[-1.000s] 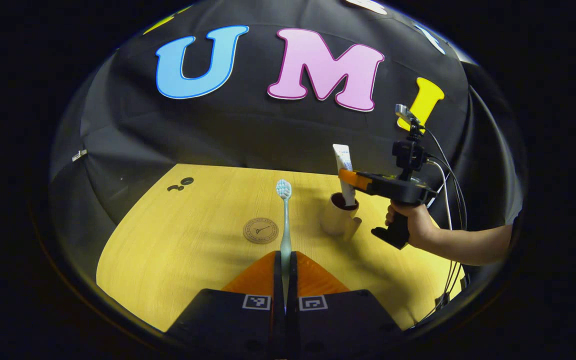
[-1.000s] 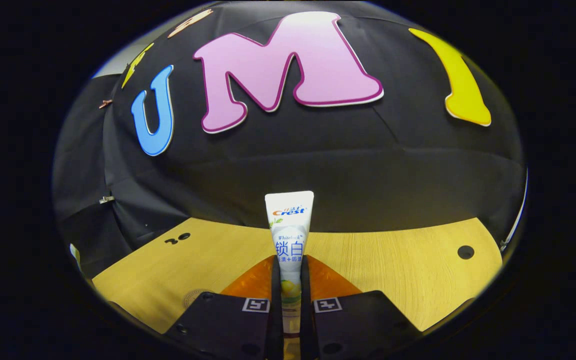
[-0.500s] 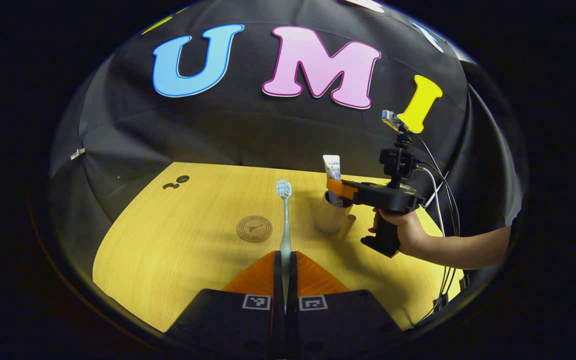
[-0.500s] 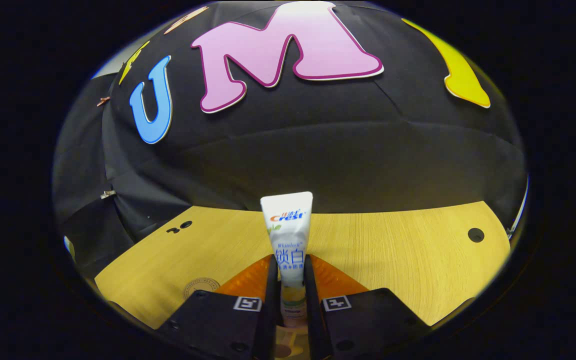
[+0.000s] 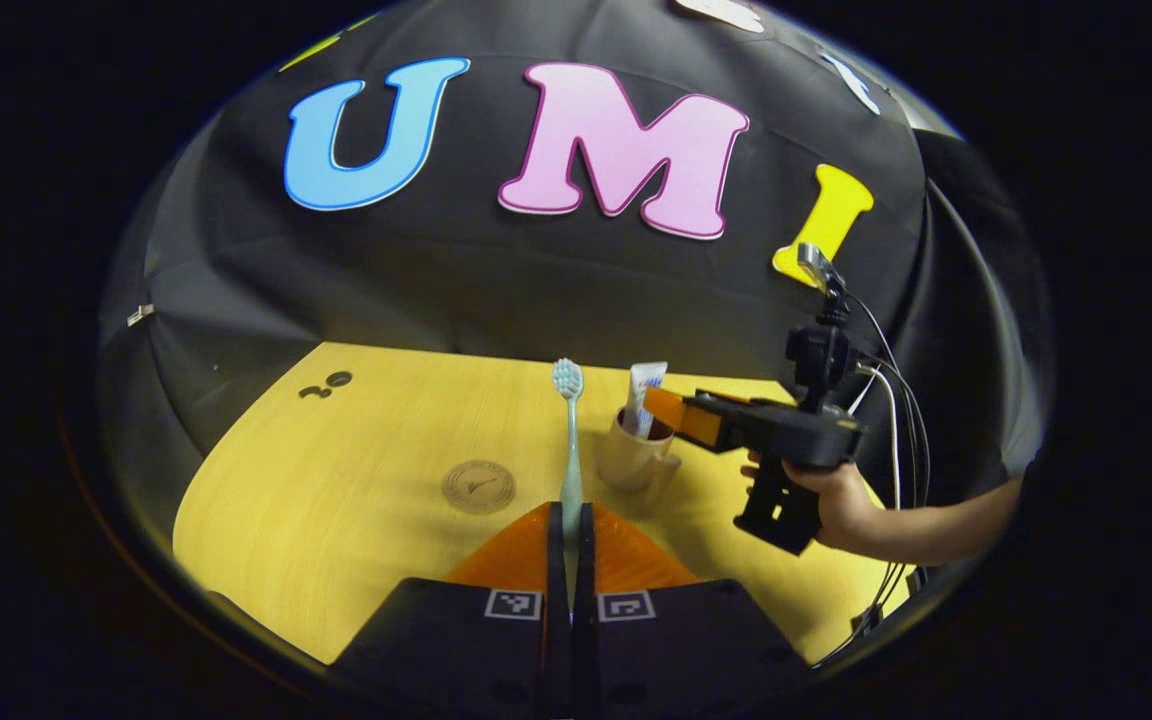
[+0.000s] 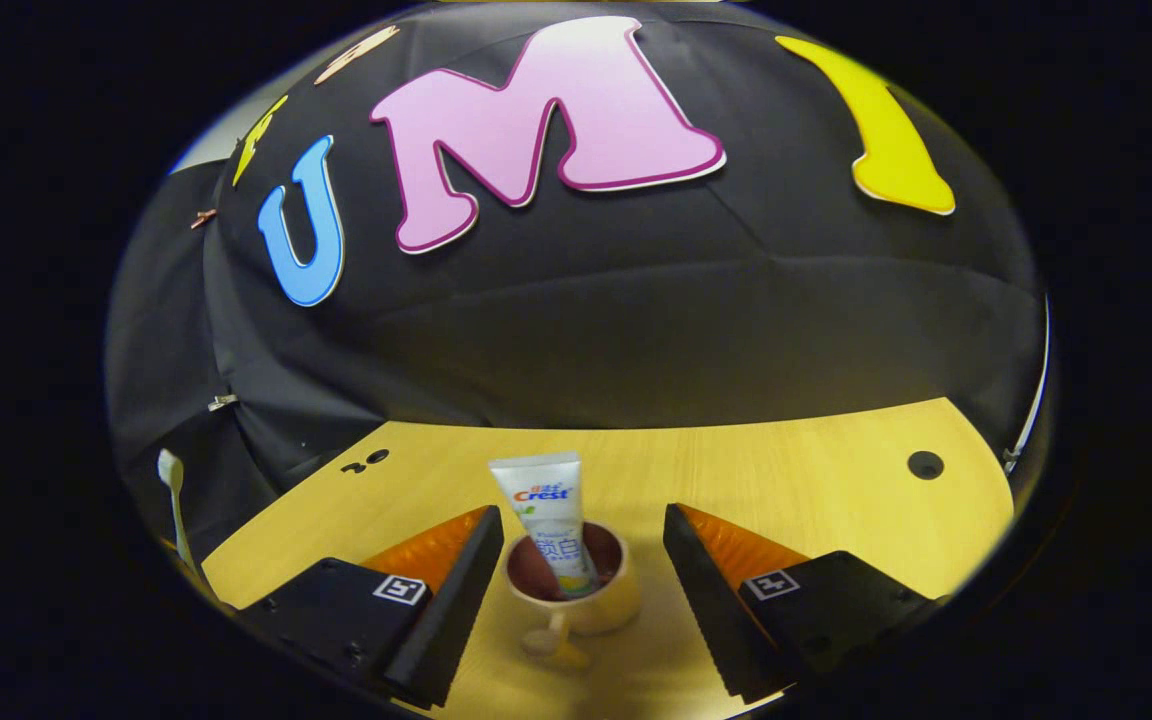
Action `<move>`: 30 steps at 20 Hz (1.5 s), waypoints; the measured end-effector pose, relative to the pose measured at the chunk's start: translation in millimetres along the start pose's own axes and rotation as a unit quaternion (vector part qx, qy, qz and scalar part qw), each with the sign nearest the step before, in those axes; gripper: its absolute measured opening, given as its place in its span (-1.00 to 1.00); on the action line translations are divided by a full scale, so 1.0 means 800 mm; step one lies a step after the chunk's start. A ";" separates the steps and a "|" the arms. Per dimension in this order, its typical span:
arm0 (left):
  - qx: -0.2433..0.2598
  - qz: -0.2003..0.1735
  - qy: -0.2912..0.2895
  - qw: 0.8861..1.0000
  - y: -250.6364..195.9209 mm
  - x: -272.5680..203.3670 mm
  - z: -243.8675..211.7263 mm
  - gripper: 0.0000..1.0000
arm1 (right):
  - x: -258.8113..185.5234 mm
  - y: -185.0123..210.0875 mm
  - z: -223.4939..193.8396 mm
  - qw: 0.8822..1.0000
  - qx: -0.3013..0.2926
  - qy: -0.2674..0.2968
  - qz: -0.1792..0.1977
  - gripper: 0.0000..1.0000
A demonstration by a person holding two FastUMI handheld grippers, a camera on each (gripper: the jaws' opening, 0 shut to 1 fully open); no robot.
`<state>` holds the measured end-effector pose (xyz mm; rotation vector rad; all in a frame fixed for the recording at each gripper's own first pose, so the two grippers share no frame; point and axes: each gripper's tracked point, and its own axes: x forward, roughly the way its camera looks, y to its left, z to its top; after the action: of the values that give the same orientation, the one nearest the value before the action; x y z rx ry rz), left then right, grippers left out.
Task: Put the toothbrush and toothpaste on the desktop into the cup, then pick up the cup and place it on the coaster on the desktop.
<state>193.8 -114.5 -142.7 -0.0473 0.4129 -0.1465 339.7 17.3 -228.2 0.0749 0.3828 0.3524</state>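
Note:
A pale green toothbrush [image 5: 570, 455] stands upright, its handle clamped in my shut left gripper [image 5: 570, 520] above the near side of the wooden desktop [image 5: 356, 540]. The beige cup [image 5: 631, 465] stands right of the brush with the white toothpaste tube [image 5: 643, 392] upright inside it. A round brown coaster [image 5: 478, 486] lies left of the cup. In the right gripper view my right gripper [image 6: 581, 513] is open, its fingers [image 6: 456, 590] apart on either side of the cup [image 6: 616, 605], touching neither it nor the toothpaste [image 6: 548, 505]. The toothbrush [image 6: 173, 500] shows at the far left edge.
A hand [image 5: 836, 500] holds the right gripper [image 5: 660, 404] just right of the cup, cables trailing behind it. Small dark holes [image 5: 326, 385] mark the desktop's far left; another hole [image 6: 924, 464] sits at the far right. Black cloth walls close the back.
The right gripper lowered the toothpaste into the cup, opened and let it go, then drew back slightly. The left gripper kept holding the toothbrush and shifted a little.

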 end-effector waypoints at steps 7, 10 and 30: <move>0.004 -0.057 -0.053 0.997 -0.055 0.077 0.056 -0.87 | -0.065 -0.076 -0.020 0.998 0.029 0.027 -0.046 0.96; 0.023 -0.069 -0.086 0.994 -0.064 0.105 0.089 -0.88 | -0.091 -0.103 -0.027 0.997 0.032 0.033 -0.061 0.96; 0.027 -0.134 -0.235 0.962 -0.107 0.214 0.130 -0.87 | -0.115 -0.113 -0.105 0.993 0.047 0.090 -0.067 0.96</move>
<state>379.5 -223.5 -109.3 -0.0825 -0.0753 -0.4040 257.4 -99.2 -285.6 0.1093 0.5810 0.2085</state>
